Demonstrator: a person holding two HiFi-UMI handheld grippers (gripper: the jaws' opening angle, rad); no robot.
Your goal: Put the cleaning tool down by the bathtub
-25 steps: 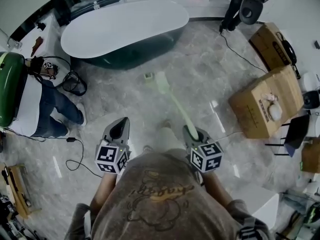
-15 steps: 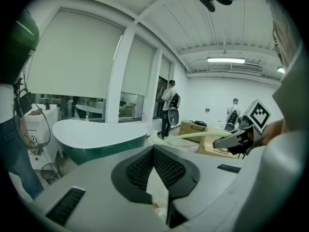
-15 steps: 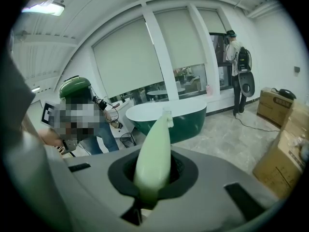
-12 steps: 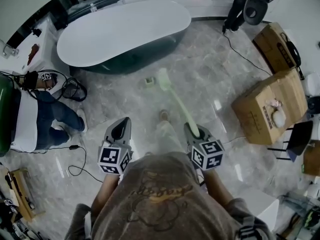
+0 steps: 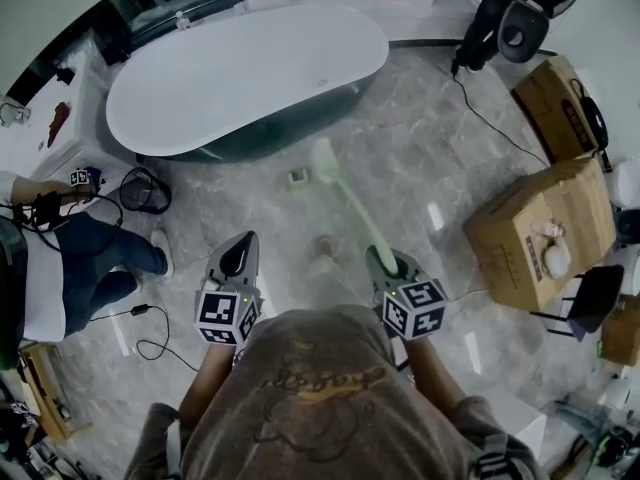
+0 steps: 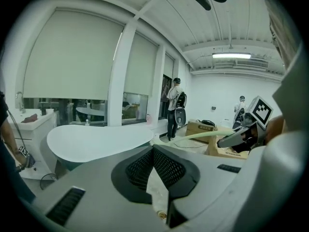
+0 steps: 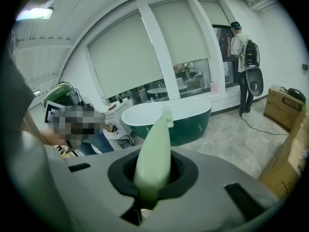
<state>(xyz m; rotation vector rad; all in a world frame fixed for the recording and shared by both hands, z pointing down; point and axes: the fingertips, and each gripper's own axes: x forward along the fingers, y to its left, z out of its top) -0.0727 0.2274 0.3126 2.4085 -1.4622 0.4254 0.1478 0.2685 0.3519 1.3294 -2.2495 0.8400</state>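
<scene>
The white bathtub (image 5: 250,78) with a dark green shell stands ahead on the marble floor; it also shows as the bathtub (image 7: 169,112) and the bathtub (image 6: 96,139). The cleaning tool (image 5: 350,208), a pale green long-handled brush, reaches from my right gripper (image 5: 385,263) forward and left, its head hanging above the floor short of the tub. My right gripper (image 7: 152,175) is shut on the tool's handle (image 7: 154,144). My left gripper (image 5: 238,258) is held level with it, about a body's width to the left. The left gripper (image 6: 153,151) is shut with nothing in it.
A small pale object (image 5: 298,177) lies on the floor beside the brush head. Cardboard boxes (image 5: 530,223) stand at the right, another box (image 5: 555,93) behind. A seated person (image 5: 70,258) and cables (image 5: 145,188) are at the left. A person with equipment (image 5: 500,23) stands at the far right.
The view has moved forward toward the bathtub, which now sits lower and larger. The brush stays in my right gripper, its head nearer the tub. Both grippers keep their pose.
</scene>
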